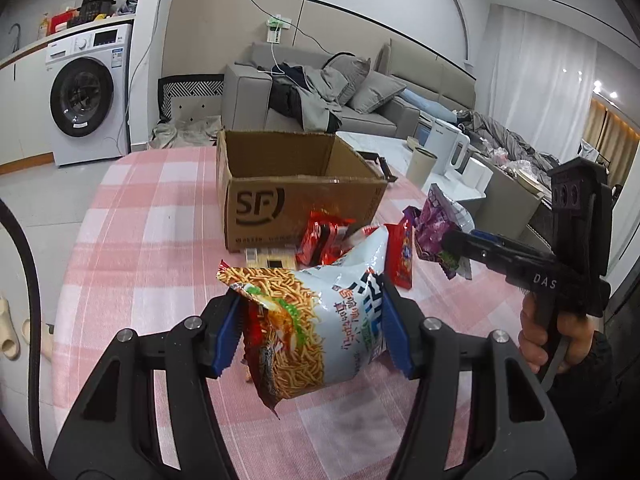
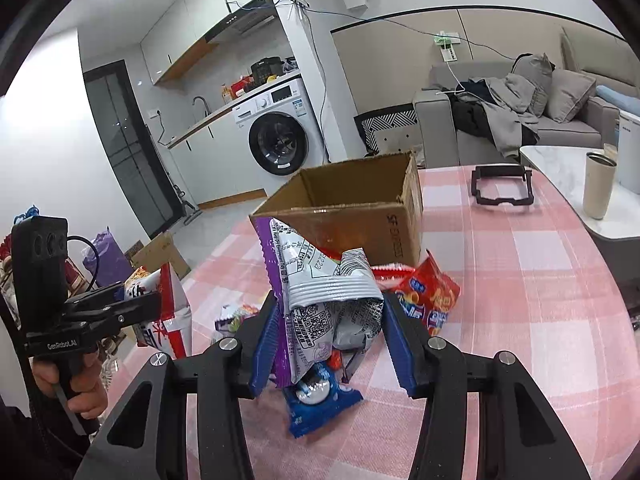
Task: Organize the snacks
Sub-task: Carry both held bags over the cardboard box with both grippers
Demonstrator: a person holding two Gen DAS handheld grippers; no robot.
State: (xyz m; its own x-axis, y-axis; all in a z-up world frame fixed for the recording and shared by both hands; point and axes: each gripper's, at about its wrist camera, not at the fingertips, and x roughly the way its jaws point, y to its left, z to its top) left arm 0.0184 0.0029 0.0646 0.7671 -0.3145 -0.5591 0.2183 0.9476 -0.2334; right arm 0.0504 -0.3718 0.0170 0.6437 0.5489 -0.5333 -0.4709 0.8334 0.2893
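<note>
Snacks lifted: left gripper (image 1: 312, 332) clamped on noodle bag (image 1: 304, 320), right gripper (image 2: 328, 340) on purple packet (image 2: 316, 300); box (image 1: 296, 192) at twelve o'clock. Risk: slick film slipping from pads.

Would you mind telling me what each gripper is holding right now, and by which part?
The left gripper pinches the noodle snack bag across its middle. The right gripper clamps the purple and silver packet at its crumpled lower half.

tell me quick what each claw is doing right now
Left claw: shut on the noodle snack bag, lifted above the table.
Right claw: shut on the purple and silver snack bag, lifted near the cardboard box.
</note>
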